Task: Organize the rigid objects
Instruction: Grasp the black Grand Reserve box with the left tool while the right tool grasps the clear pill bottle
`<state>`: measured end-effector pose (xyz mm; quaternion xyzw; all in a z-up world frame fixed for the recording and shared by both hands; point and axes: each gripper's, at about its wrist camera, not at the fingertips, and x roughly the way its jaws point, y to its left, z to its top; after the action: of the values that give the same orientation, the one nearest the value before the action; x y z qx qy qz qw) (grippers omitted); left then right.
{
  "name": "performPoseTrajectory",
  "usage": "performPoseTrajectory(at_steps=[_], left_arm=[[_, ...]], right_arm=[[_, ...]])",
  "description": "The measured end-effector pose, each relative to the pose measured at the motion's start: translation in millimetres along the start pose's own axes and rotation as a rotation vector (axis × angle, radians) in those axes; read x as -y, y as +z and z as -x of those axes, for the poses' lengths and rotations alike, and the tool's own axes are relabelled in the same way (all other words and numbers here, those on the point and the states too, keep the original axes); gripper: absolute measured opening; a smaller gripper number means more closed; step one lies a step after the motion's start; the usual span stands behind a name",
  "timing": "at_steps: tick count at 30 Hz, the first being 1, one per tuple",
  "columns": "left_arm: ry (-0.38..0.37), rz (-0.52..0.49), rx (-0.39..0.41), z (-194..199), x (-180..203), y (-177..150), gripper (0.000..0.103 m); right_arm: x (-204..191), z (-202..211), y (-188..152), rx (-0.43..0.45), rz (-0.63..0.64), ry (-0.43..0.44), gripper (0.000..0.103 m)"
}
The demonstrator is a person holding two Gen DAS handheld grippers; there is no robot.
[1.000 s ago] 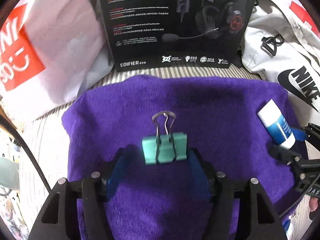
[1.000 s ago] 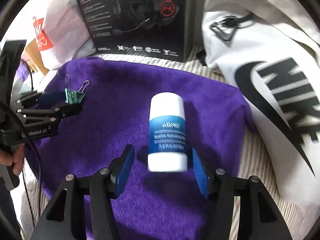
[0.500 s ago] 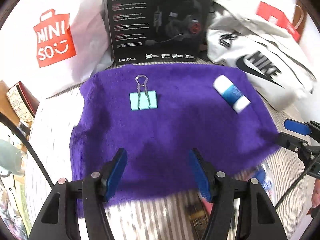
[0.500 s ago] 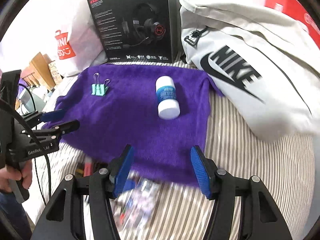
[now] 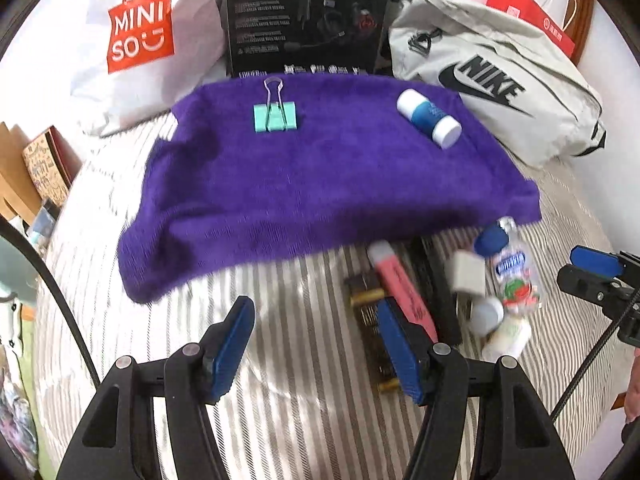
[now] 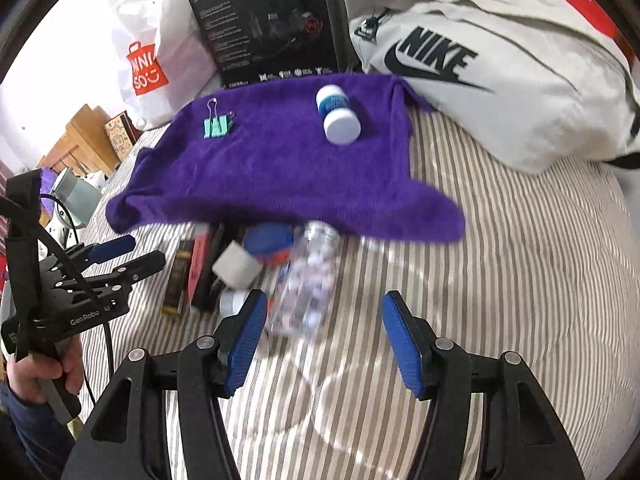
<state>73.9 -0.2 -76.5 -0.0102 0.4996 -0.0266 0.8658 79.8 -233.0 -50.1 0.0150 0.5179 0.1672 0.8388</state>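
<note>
A purple towel [image 5: 328, 184] [image 6: 280, 176] lies on the striped bed. On it rest a teal binder clip [image 5: 275, 117] [image 6: 218, 125] at the back left and a blue-and-white tube [image 5: 429, 118] [image 6: 338, 119] at the back right. In front of the towel lies a pile of small items: a pink bar [image 5: 402, 286], a clear bottle [image 5: 514, 268] [image 6: 310, 280], a white cube [image 5: 468, 272] [image 6: 237, 268]. My left gripper [image 5: 318, 350] is open over the bedsheet, left of the pile. My right gripper [image 6: 324, 340] is open, just short of the clear bottle.
A black headset box [image 5: 306, 16], a white MINISO bag [image 5: 136, 32] and a grey NIKE bag [image 5: 492, 76] stand behind the towel. A red bag [image 5: 528, 12] sits at the far right. A person's hand [image 6: 48, 376] holds the left gripper's handle.
Both grippers have drawn back from the towel, leaving the binder clip and the tube lying on it. The pile of small items in front of the towel has come into view.
</note>
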Motion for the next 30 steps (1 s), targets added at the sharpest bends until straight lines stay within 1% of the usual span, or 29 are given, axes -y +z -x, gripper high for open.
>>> performPoseTrajectory(at_steps=[2,5,6,7,8,11,14,17,20,24,26,28,30], left_arm=[[-0.013,-0.001,-0.006,-2.2,3.2,-5.9,0.062],[-0.012,-0.015,-0.012,-5.2,9.7,-11.3,0.062],[-0.005,-0.022,-0.013,-6.8,12.1,-12.1,0.062],[0.01,-0.031,-0.012,-8.7,14.5,-12.9,0.065],[0.009,-0.035,-0.003,-8.7,16.0,-13.5,0.064],[0.011,-0.049,-0.016,-13.8,21.4,-12.8,0.065],[0.039,-0.067,-0.022,-19.0,26.8,-11.9,0.065],[0.043,-0.082,0.011,-17.4,27.3,-14.3,0.065],[0.021,-0.064,0.024,-14.8,19.7,-16.3,0.057],[0.021,-0.074,0.025,-13.5,19.2,-16.5,0.051],[0.013,-0.086,0.031,-13.6,22.7,-16.0,0.044],[0.0,-0.099,0.033,-13.4,26.7,-15.0,0.031],[-0.006,-0.114,0.029,-12.8,29.9,-14.7,0.025]], right_arm=[[-1.8,-0.6,-8.6,-0.008,0.005,0.003,0.06],[-3.3,-0.5,-18.5,-0.011,0.006,0.003,0.06],[-3.6,-0.6,-21.6,-0.012,0.006,0.002,0.06],[-3.3,-0.2,-23.2,-0.01,0.004,-0.001,0.06],[-2.8,0.1,-25.4,-0.004,0.0,-0.005,0.06],[0.0,-0.7,-30.5,0.003,-0.016,-0.002,0.06],[3.0,-2.9,-32.0,-0.004,-0.034,0.002,0.06],[4.1,-3.4,-31.4,-0.002,-0.037,0.0,0.06],[5.5,-2.6,-30.7,0.0,-0.037,-0.003,0.06],[7.4,-2.0,-29.2,0.009,-0.043,0.003,0.06],[7.5,-2.9,-28.1,0.013,-0.046,0.008,0.06],[7.0,-5.0,-25.6,0.016,-0.05,0.018,0.06],[6.2,-6.8,-22.8,0.021,-0.046,0.026,0.06]])
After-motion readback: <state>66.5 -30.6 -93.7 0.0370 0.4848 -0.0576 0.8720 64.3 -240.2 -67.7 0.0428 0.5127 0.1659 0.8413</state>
